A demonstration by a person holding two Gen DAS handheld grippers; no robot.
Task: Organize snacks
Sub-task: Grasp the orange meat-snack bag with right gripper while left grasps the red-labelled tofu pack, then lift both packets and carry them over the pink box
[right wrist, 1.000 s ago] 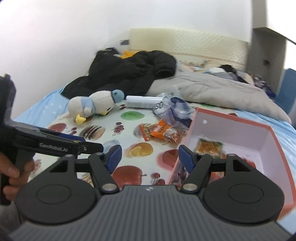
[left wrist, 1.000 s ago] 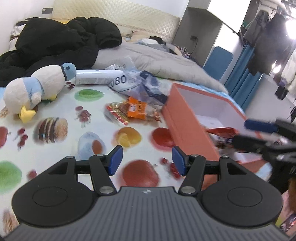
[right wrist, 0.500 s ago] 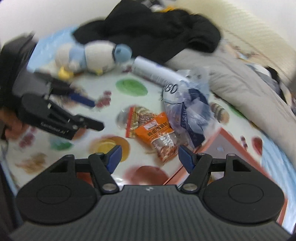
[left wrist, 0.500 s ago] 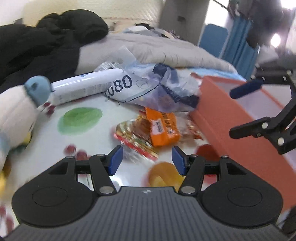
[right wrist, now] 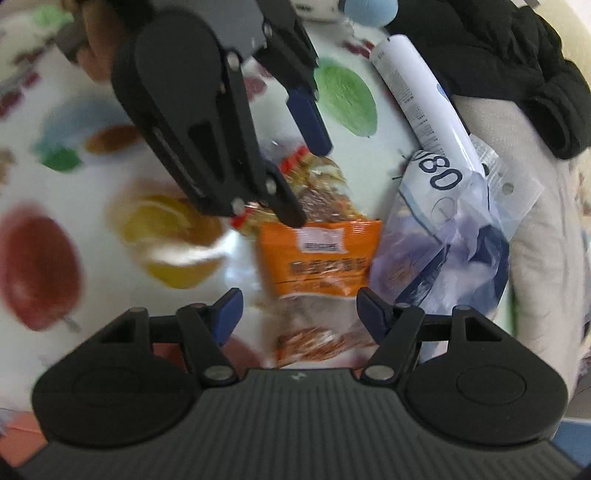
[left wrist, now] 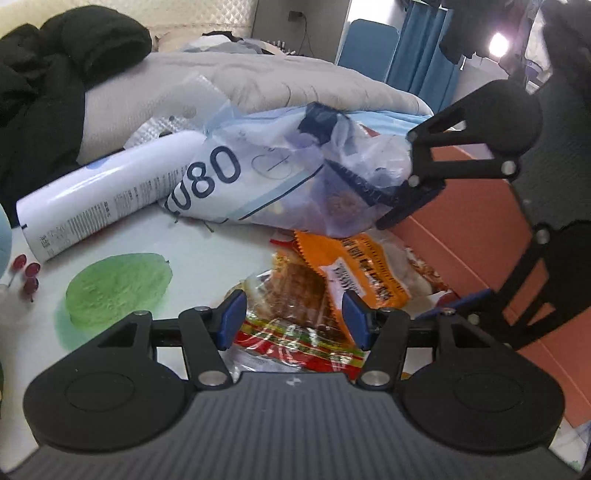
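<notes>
Two snack packets lie on the fruit-print cloth beside the orange box point(left wrist: 461, 236). The clear red-edged packet point(left wrist: 295, 291) sits between the fingers of my left gripper point(left wrist: 293, 319), which is open and low over it. Partly over that packet lies the orange packet point(right wrist: 317, 258), framed by my right gripper point(right wrist: 301, 314), also open and pointing steeply down. In the left wrist view the right gripper point(left wrist: 432, 254) straddles the orange packet point(left wrist: 362, 273). In the right wrist view the left gripper point(right wrist: 308, 184) hangs over the clear packet point(right wrist: 321, 192). I cannot see pads pressing on either packet.
A blue and white plastic bag point(left wrist: 295, 173) and a white tube point(left wrist: 103, 206) lie just behind the packets. Beyond them are a grey duvet point(left wrist: 277, 81) and a black jacket point(left wrist: 55, 74). A plush toy point(right wrist: 369, 7) lies at the far edge of the right wrist view.
Both grippers came down and closed in on the snack pile from opposite sides. The right one rolled and tipped steeply down. Their jaw gaps look the same.
</notes>
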